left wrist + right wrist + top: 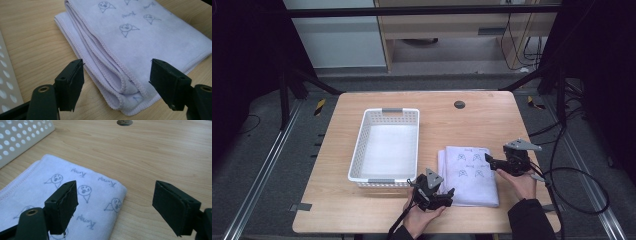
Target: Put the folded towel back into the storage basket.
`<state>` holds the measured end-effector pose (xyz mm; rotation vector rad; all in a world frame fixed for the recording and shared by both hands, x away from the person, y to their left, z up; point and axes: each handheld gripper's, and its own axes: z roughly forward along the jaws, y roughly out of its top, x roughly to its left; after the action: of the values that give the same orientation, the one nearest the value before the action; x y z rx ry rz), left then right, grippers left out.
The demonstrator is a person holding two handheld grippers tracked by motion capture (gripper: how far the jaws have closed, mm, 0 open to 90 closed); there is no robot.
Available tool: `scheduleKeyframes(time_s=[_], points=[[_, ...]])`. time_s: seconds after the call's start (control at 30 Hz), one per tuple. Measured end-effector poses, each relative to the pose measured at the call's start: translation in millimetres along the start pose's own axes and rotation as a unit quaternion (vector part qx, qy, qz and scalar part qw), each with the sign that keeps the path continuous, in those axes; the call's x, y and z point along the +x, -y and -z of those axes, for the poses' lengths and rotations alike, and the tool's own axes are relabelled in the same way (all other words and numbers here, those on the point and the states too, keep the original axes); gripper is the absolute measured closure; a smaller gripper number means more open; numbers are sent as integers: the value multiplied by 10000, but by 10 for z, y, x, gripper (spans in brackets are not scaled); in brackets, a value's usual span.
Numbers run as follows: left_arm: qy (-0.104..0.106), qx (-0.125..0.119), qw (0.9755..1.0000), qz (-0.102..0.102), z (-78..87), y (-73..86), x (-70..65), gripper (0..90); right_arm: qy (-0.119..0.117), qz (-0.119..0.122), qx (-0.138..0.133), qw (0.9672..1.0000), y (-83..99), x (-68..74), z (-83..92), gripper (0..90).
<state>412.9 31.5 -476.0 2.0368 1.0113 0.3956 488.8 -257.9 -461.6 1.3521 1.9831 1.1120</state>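
Two hand-held grippers flank a folded lavender towel (470, 176) on a light wooden table (482, 125), both with jaws spread wide and nothing between them. Nearest the person, the left gripper (438, 194) sits at the towel's near-left corner, held in the left hand (422, 216) and angled toward the cloth; its own view shows the stacked, stitched edges of the towel (140, 45) lying between and just beyond the parted jaws. At the towel's far-right corner the right gripper (495, 162) points leftward from the right hand (523, 182), dark sleeve (529, 220) behind it. The towel (62, 192) lies flat in several layers, printed with small round cartoon faces on cone shapes — each paired with a script word too faint to read with confidence. Left of the towel stands a white perforated basket (362, 150) with grey handles; beyond the towel, a round grommet hole (459, 104) sits near the table's far edge.
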Motion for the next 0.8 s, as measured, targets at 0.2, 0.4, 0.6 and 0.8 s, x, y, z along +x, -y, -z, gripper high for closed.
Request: scheduleKeyframes(time_s=[0.2, 0.4, 0.6, 0.8], points=[[-17, 31, 9999, 97, -54, 17, -3, 258, -19, 41, 93, 9999, 16, 13, -82, 222], [-84, 145, 9997, 161, -100, 40, -13, 253, -25, 18, 171, 9998, 34, 21, -152, 234], [-123, 229, 9994, 217, -146, 72, 8, 246, -68, 23, 352, 9994, 77, 37, -233, 251], [-114, 294, 9992, 238, -179, 81, 18, 237, -128, 26, 509, 9986, 109, 40, -303, 269]])
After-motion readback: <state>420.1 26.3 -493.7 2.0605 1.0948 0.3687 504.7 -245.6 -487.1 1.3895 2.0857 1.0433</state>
